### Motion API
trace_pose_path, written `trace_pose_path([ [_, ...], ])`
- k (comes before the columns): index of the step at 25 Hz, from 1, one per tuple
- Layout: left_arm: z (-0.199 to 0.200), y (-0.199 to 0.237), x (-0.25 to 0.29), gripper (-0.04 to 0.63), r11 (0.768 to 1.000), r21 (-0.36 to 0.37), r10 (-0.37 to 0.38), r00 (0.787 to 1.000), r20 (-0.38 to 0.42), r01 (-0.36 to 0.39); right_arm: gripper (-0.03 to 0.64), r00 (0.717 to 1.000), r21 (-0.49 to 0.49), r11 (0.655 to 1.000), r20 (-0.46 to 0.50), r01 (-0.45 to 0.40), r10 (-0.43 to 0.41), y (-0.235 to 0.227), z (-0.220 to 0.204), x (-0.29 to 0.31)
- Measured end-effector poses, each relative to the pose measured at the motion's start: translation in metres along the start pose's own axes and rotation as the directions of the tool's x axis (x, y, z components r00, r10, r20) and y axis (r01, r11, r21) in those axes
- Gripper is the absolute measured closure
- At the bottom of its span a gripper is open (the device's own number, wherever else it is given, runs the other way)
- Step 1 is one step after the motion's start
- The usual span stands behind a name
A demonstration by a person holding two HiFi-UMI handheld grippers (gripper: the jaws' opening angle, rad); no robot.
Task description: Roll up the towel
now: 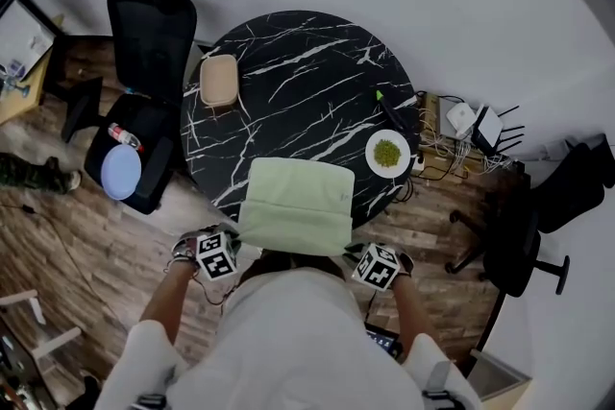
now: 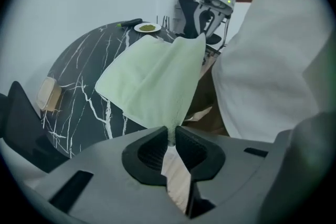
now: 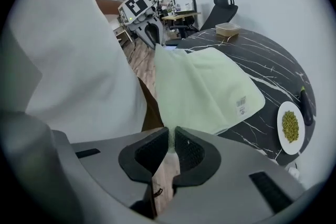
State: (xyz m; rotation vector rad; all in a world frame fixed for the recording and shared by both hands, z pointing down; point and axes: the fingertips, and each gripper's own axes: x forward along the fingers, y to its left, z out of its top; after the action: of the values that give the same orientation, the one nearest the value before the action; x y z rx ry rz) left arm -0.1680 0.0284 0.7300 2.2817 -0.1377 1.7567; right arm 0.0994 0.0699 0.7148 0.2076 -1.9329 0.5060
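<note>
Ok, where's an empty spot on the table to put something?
The far middle of the table is bare, between the tan container at left, the plate at right and the green towel in front. The near edge is crowded: the towel covers it.

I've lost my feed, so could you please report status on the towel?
Both shut on the towel, near corners: left tool, right tool. Unrolled, far end on the table. The plate and box sit clear.

A person in a white long-sleeved top (image 1: 288, 341) has a grey-bodied left gripper (image 2: 171, 136) and right gripper (image 3: 171, 136), each with black ribbed pads (image 2: 149, 152) and white cubes (image 1: 217, 256) bearing black square markers.
</note>
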Motion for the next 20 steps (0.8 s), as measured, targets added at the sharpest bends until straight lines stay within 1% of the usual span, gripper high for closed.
trace_pose_path([
  [1, 0.002, -0.001, -0.006, 0.555, 1.0, 0.01, -0.019, 1.0, -0.005, 0.019, 0.588, 1.0, 0.011, 1.0, 0.012, 0.006, -0.006, -0.003, 0.003, -0.006],
  [3, 0.012, 0.008, -0.018, 0.555, 1.0, 0.026, -0.011, 1.0, 0.002, 0.011, 0.586, 0.997, 0.025, 0.998, 0.043, 0.055, -0.056, -0.018, 0.011, -0.018],
  [6, 0.035, 0.044, -0.032, 0.554, 0.997, 0.029, 0.068, 0.997, 0.035, -0.069, 0.586, 0.98, 0.045, 0.984, 0.094, 0.17, -0.173, -0.056, 0.026, -0.034],
  [9, 0.052, 0.083, -0.034, 0.554, 0.992, 0.013, 0.125, 0.992, 0.037, -0.125, 0.583, 0.959, 0.064, 0.965, 0.11, 0.256, -0.262, -0.095, 0.036, -0.041],
  [12, 0.065, 0.117, -0.024, 0.552, 0.99, -0.029, 0.139, 0.99, 0.017, -0.138, 0.581, 0.945, 0.072, 0.949, 0.094, 0.307, -0.313, -0.131, 0.043, -0.036],
  [16, 0.069, 0.155, -0.001, 0.551, 0.982, -0.097, 0.161, 0.987, -0.026, -0.163, 0.58, 0.929, 0.076, 0.93, 0.064, 0.36, -0.364, -0.176, 0.054, -0.02],
  [18, 0.072, 0.169, 0.012, 0.551, 0.973, -0.133, 0.188, 0.982, -0.025, -0.189, 0.577, 0.92, 0.101, 0.918, 0.052, 0.382, -0.389, -0.196, 0.056, -0.01],
  [20, 0.072, 0.181, 0.02, 0.544, 0.956, -0.182, 0.231, 0.973, -0.027, -0.232, 0.564, 0.91, 0.137, 0.904, 0.034, 0.404, -0.412, -0.21, 0.054, 0.0],
])
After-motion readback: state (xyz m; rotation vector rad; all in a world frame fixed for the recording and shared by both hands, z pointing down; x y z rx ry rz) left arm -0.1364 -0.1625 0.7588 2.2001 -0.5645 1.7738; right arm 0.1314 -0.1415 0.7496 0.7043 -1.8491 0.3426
